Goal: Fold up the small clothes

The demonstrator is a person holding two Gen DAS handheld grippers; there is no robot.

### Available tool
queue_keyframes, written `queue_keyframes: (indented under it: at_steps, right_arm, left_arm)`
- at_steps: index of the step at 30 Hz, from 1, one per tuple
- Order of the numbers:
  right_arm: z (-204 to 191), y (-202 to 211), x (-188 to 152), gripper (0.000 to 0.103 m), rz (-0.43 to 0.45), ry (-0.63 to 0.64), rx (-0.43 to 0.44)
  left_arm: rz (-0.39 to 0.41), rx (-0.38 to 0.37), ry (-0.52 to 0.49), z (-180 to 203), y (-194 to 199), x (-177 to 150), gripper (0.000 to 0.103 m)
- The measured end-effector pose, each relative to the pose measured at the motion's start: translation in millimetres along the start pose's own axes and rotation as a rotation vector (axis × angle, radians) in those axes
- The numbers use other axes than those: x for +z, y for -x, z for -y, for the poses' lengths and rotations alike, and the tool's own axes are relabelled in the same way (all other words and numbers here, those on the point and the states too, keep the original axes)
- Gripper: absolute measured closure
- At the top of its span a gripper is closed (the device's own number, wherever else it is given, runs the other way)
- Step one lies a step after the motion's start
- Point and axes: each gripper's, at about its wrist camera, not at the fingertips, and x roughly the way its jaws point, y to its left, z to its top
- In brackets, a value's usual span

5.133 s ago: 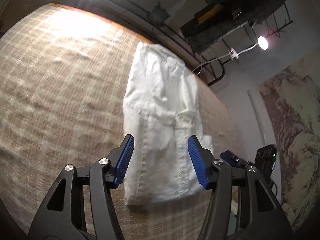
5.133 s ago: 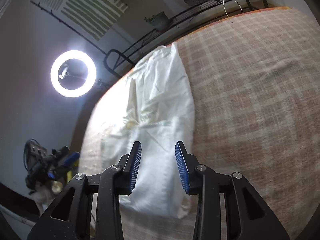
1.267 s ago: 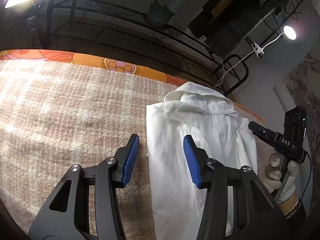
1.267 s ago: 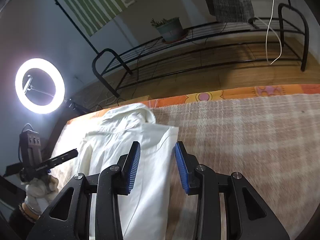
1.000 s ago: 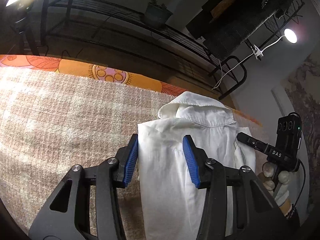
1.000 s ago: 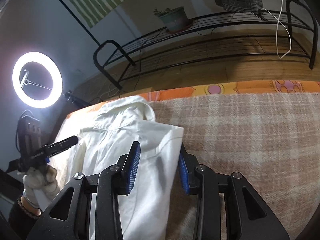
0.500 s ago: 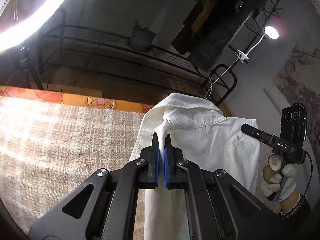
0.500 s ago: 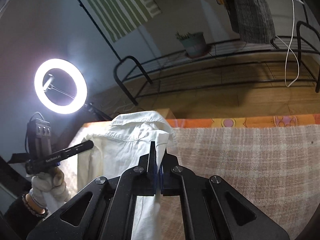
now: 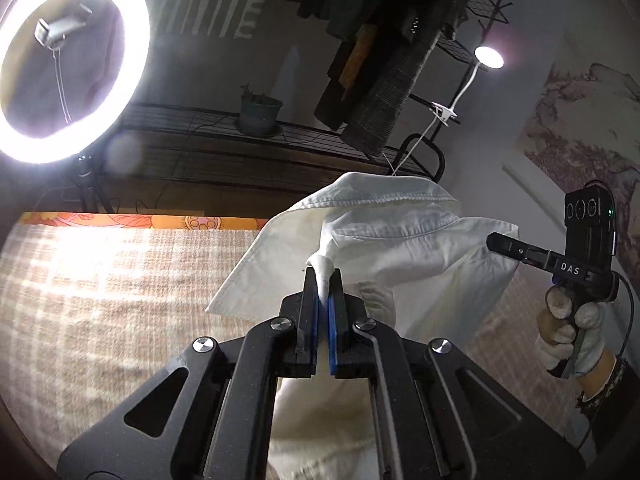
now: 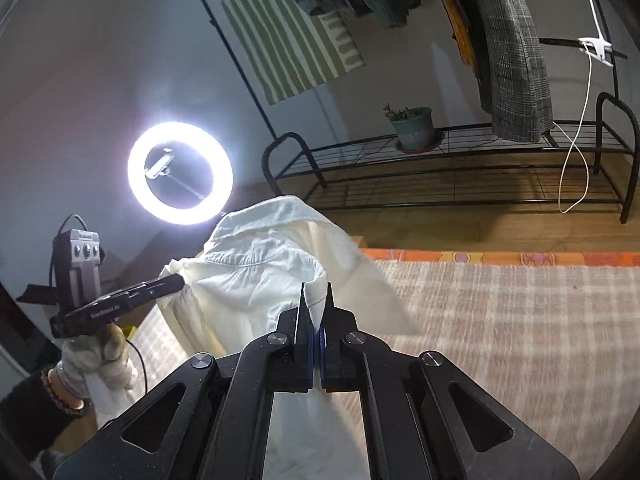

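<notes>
A small white collared shirt (image 9: 400, 240) hangs lifted between both grippers above the beige checked cloth (image 9: 100, 288). My left gripper (image 9: 323, 276) is shut on a pinch of the shirt at its left shoulder. My right gripper (image 10: 316, 292) is shut on the shirt (image 10: 256, 276) at its right shoulder edge. The collar points up and away. The right gripper also shows at the right of the left wrist view (image 9: 560, 268), and the left gripper at the left of the right wrist view (image 10: 120, 300). The shirt's lower part is hidden behind the gripper bodies.
A bright ring light (image 9: 68, 60) stands beyond the table's far edge, also in the right wrist view (image 10: 180, 174). A black wire rack (image 10: 460, 168) with a potted plant (image 10: 414, 126) and hanging clothes (image 10: 512, 52) is behind. An orange patterned border (image 10: 500, 258) edges the cloth.
Both grippers shut on the shirt's shoulders about half a second ago and have since lifted it higher off the cloth. The collar end now hangs in the air.
</notes>
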Motion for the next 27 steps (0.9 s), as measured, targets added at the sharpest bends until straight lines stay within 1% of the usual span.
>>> queue_keyframes:
  at_steps: [6, 10, 14, 16, 21, 24, 27]
  right_arm:
    - [-22, 38, -30, 0.102, -0.01, 0.015, -0.023]
    - [-39, 57, -55, 0.102, -0.03, 0.039, -0.043]
    - [-54, 76, -83, 0.102, -0.047, 0.043, -0.065]
    - [-64, 84, -99, 0.102, -0.058, 0.069, -0.088]
    - [-84, 96, -138, 0.102, -0.1, 0.142, -0.141]
    - [-95, 102, -158, 0.098, -0.124, 0.198, -0.189]
    - [-100, 109, -171, 0.098, -0.158, 0.236, -0.225]
  left_arm:
    - [0.0, 0.008, -0.03, 24, 42, -28, 0.102]
    - [-0.02, 0.013, -0.051, 37, 67, -59, 0.102]
    - [-0.043, 0.025, -0.075, 46, 84, -88, 0.102]
    - [-0.053, 0.036, -0.097, 51, 91, -104, 0.102]
    - [-0.116, 0.065, -0.158, 60, 100, -147, 0.102]
    - [-0.151, 0.074, -0.185, 63, 106, -171, 0.102]
    - [-0.177, 0.088, -0.243, 70, 121, -196, 0.102]
